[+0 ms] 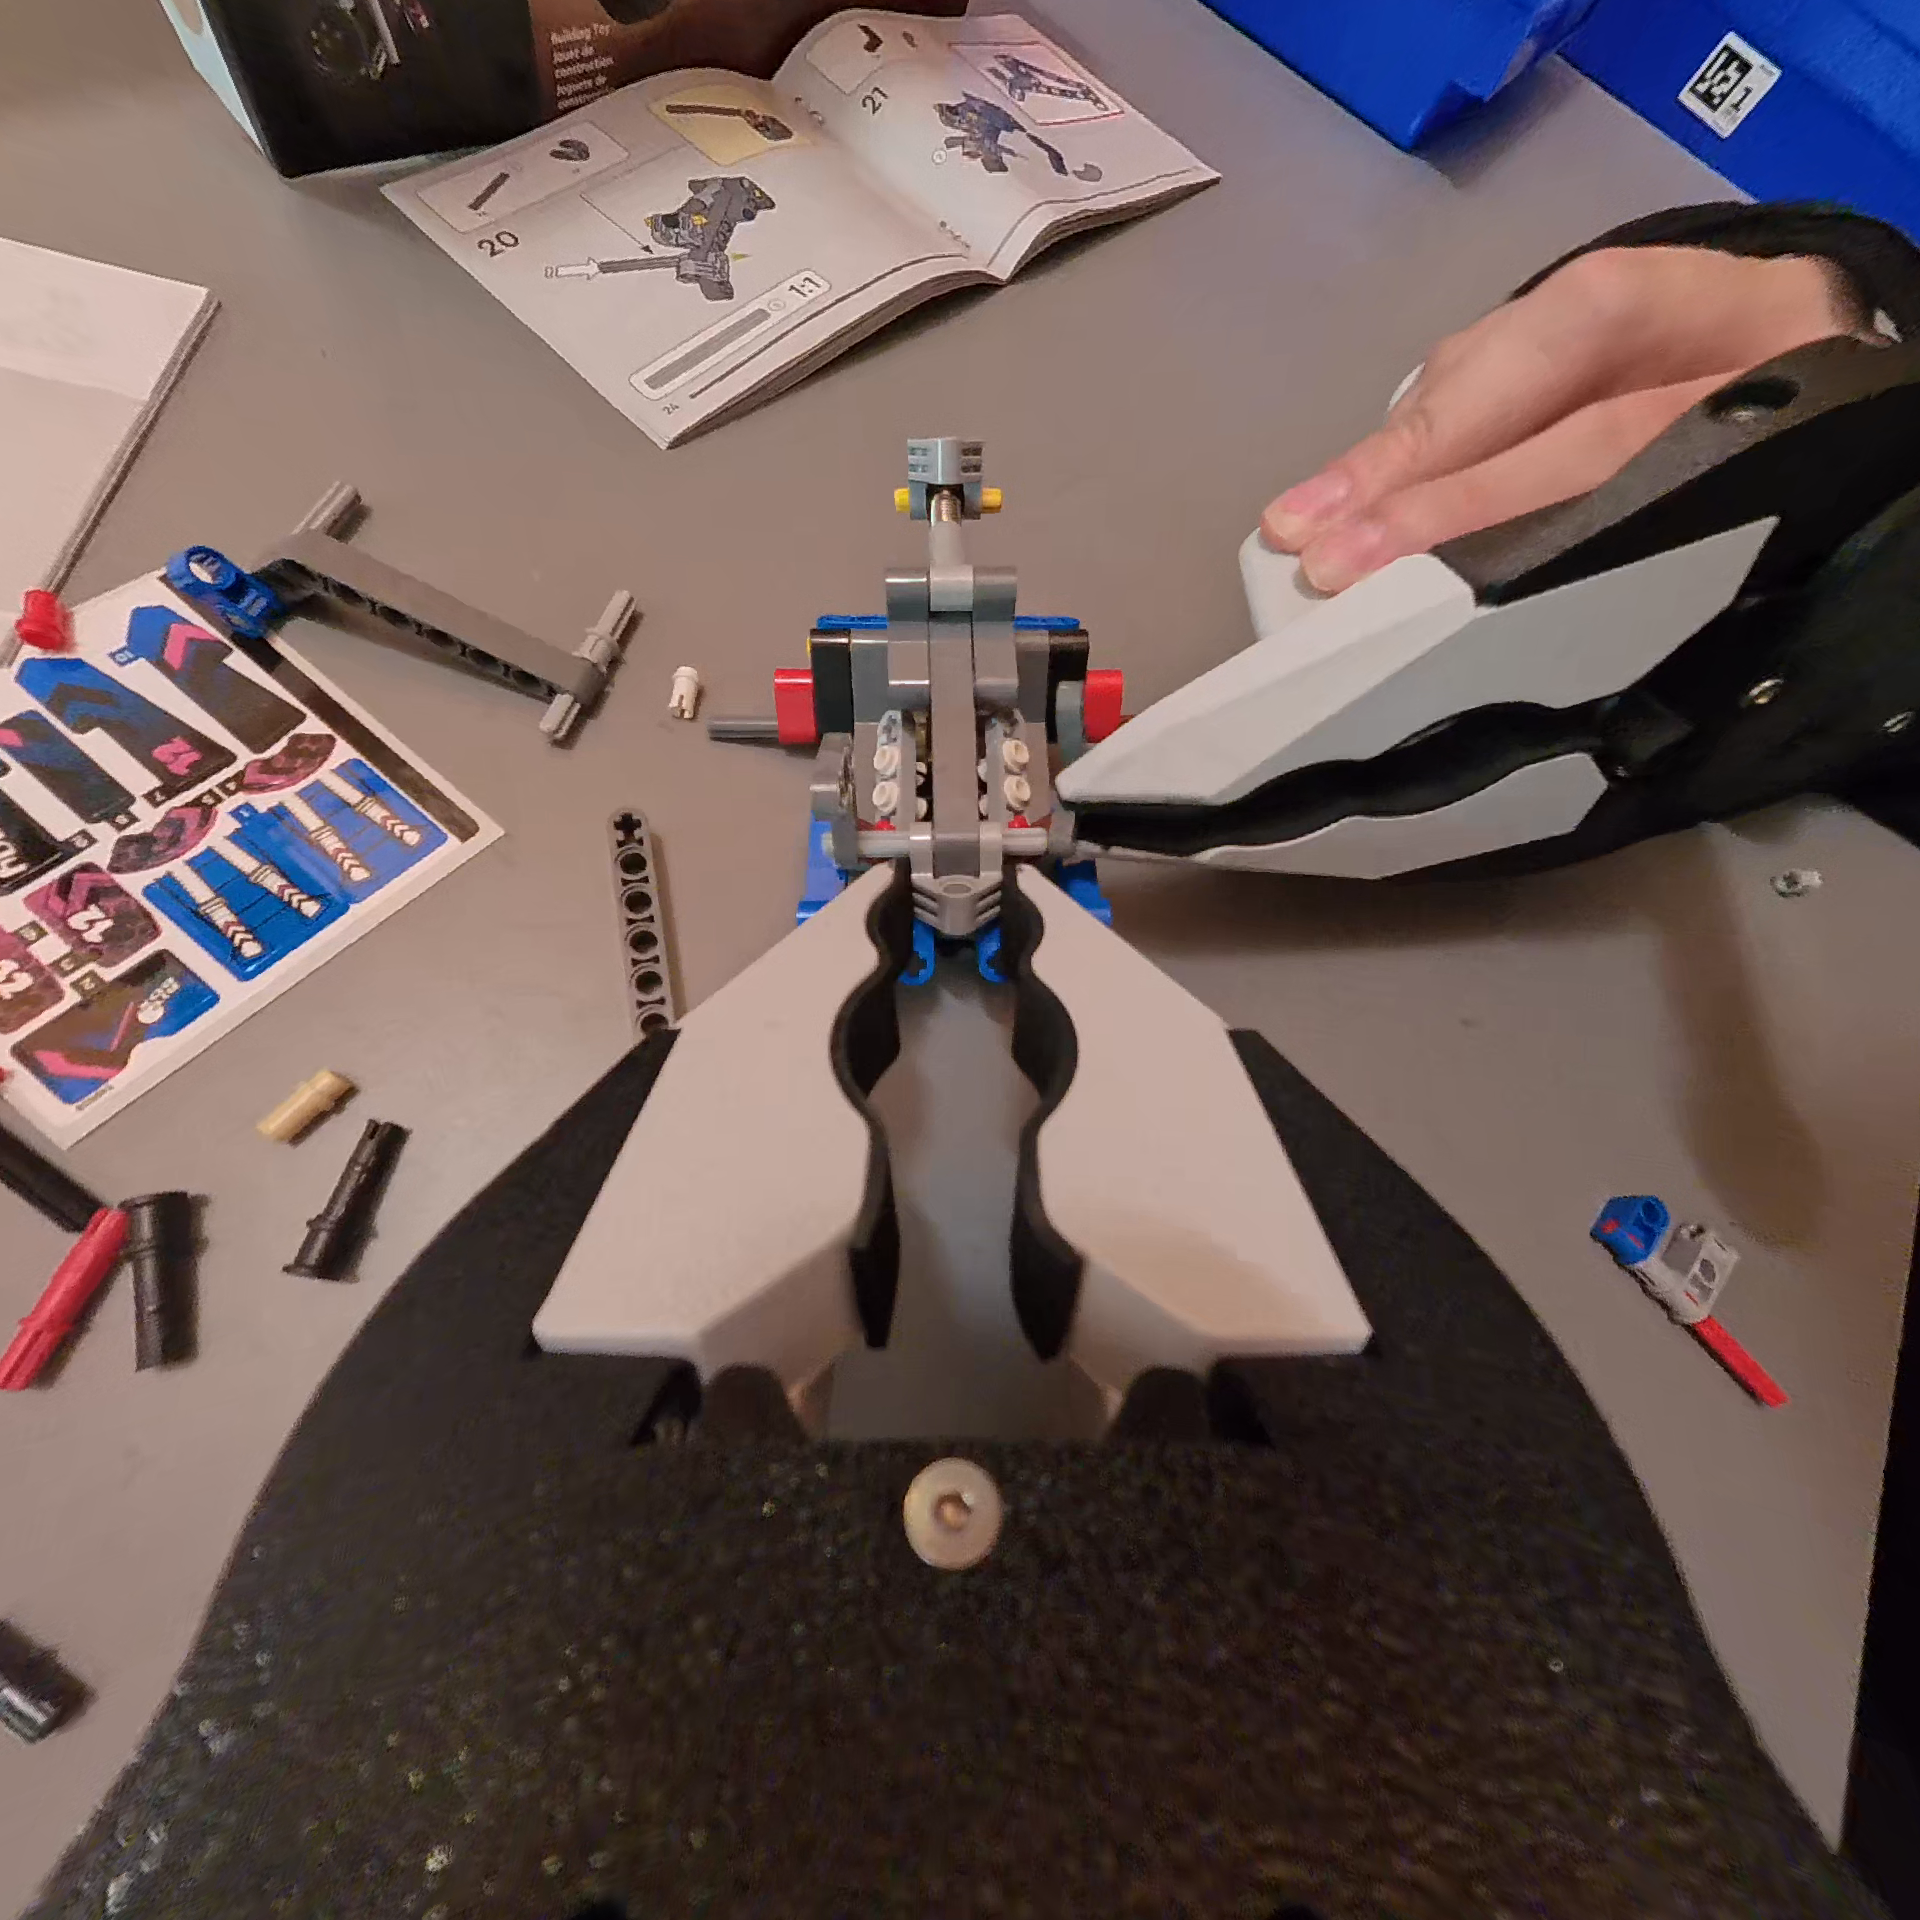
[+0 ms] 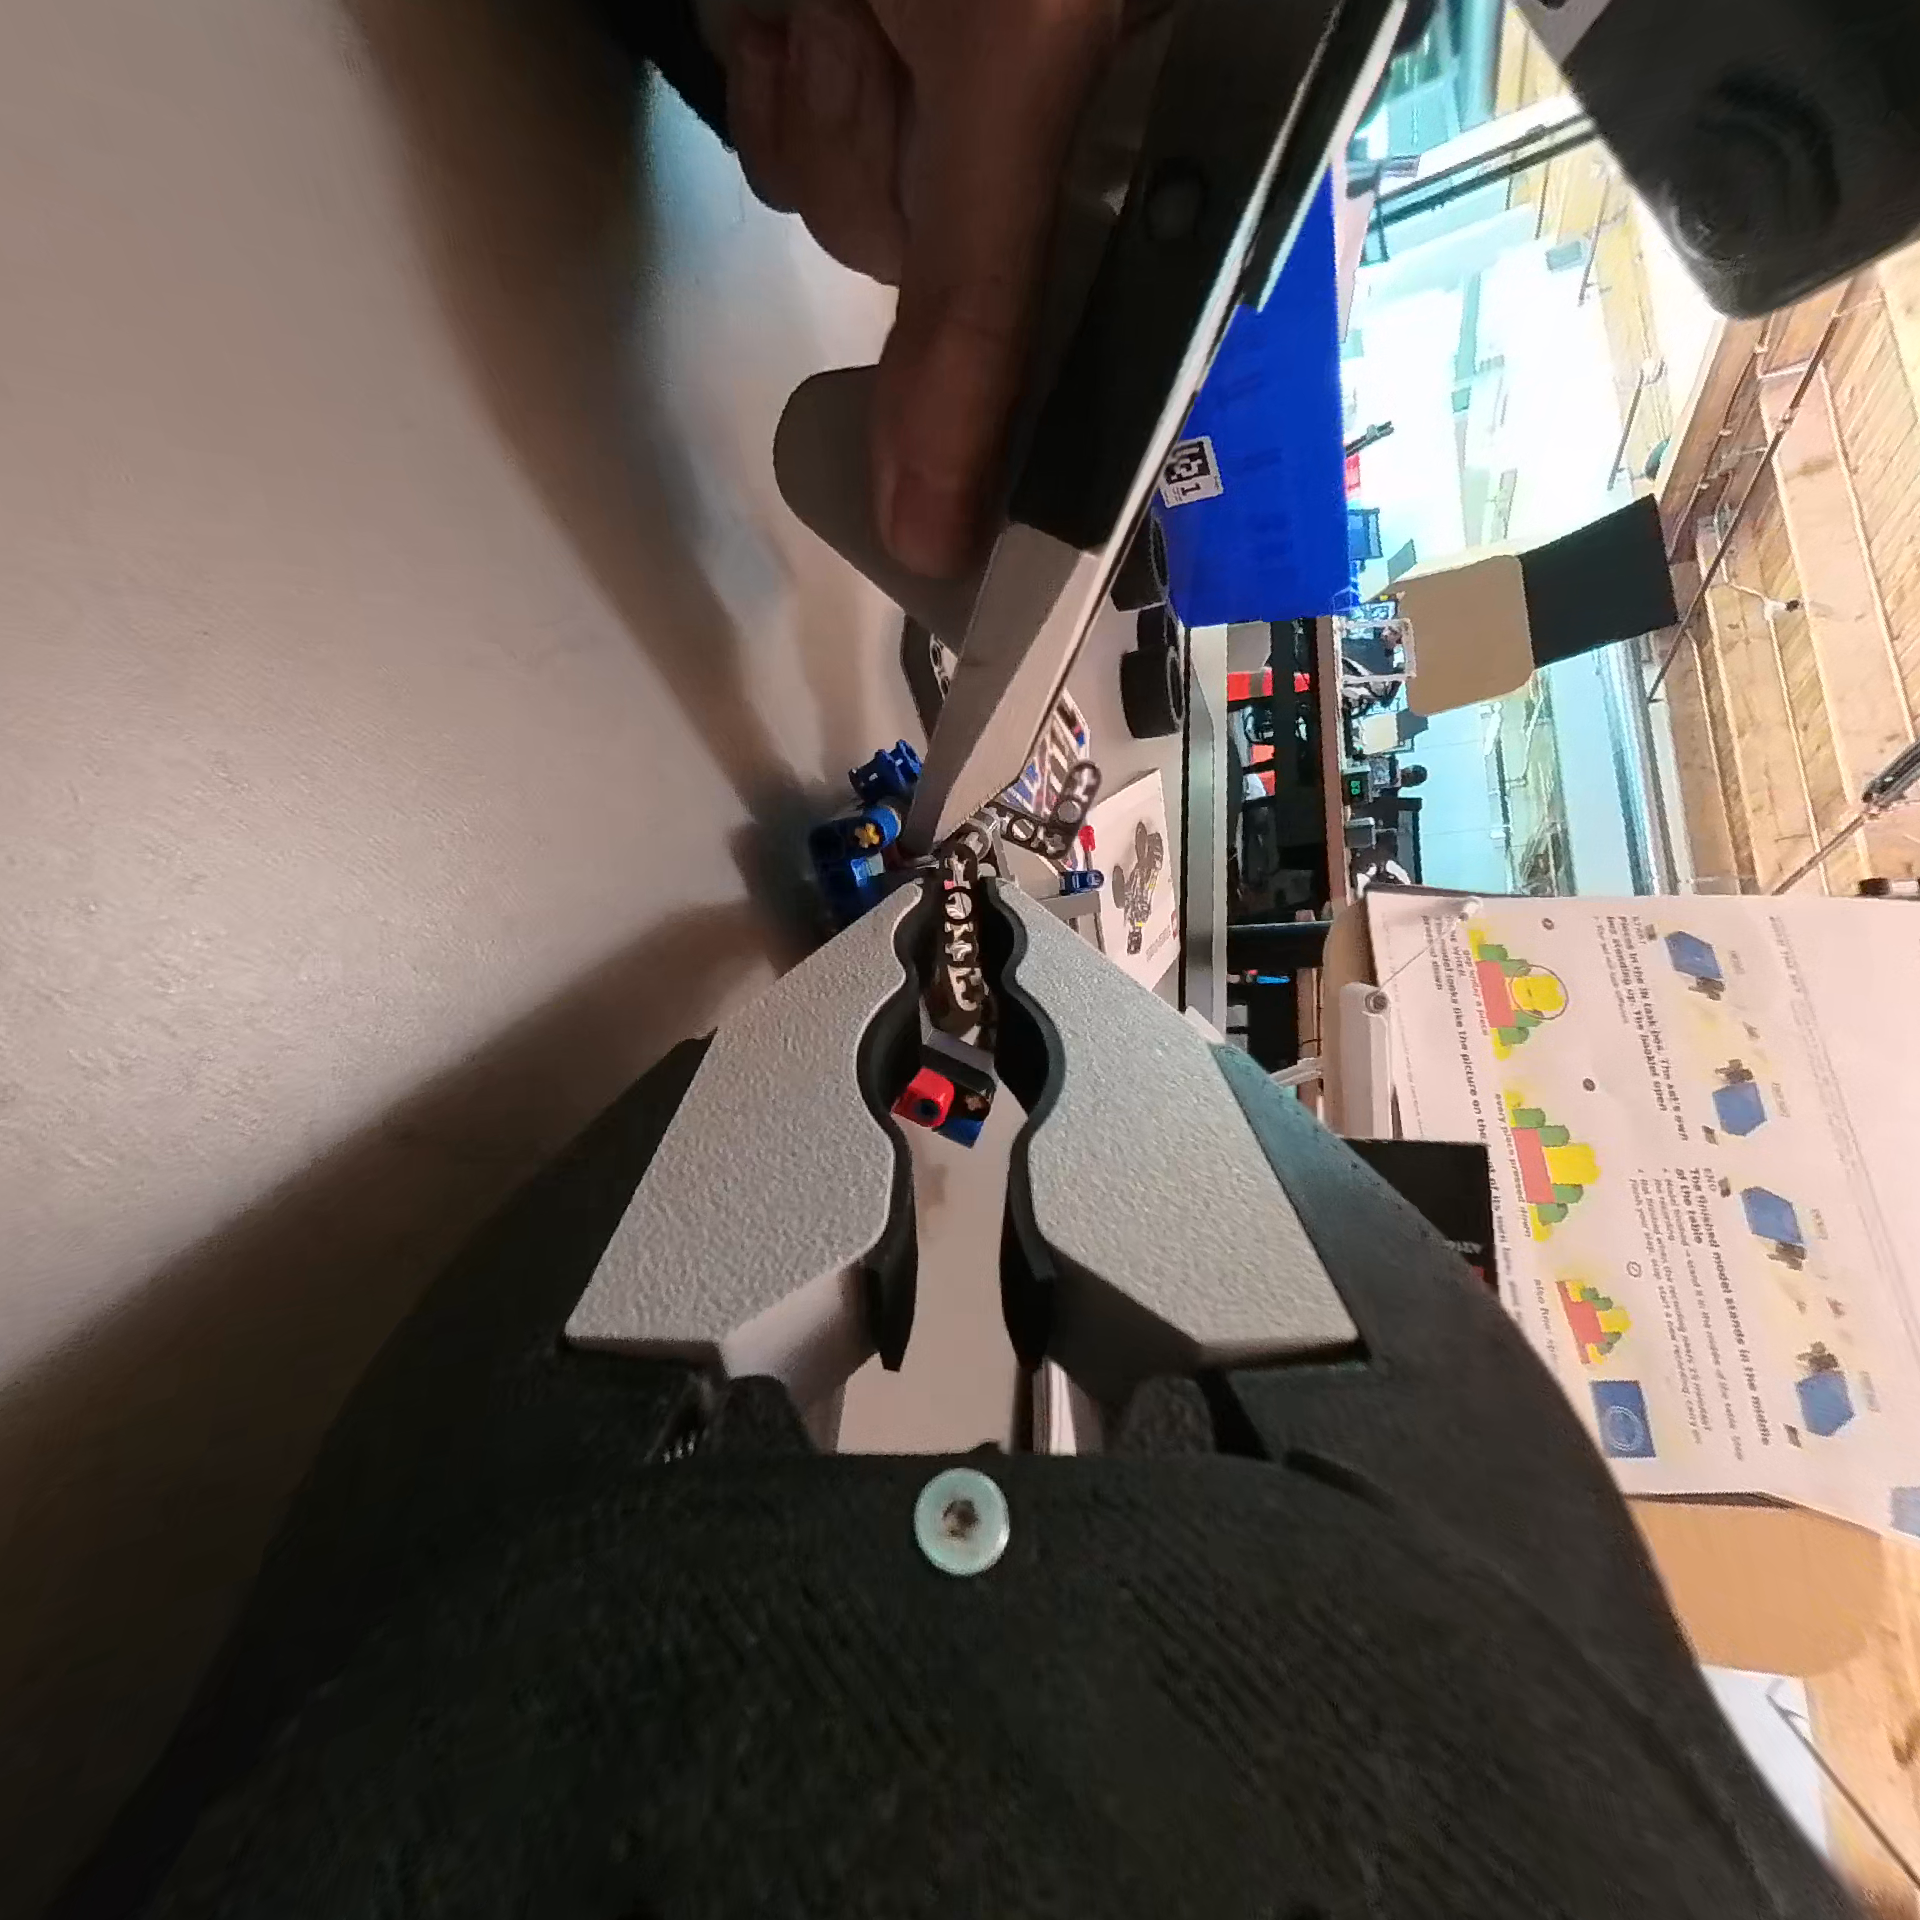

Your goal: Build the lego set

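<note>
The brick model (image 1: 951,727), a blocky grey, blue and red plastic assembly, stands mid-table (image 1: 1351,1039) and serves as the landmark. Bare grey tabletop lies open to its right and near side; its left is crowded with a sticker sheet (image 1: 208,831), a holed grey beam (image 1: 639,925) and loose pins. Beyond it lies an open instruction booklet (image 1: 790,218), and a blue bin (image 1: 1662,73) sits at the far right edge, contents unseen. The left gripper (image 1: 954,894) clamps the model's grey front end. The right gripper (image 2: 961,914), coming in from the model's right, pinches a dark perforated beam on its side.
</note>
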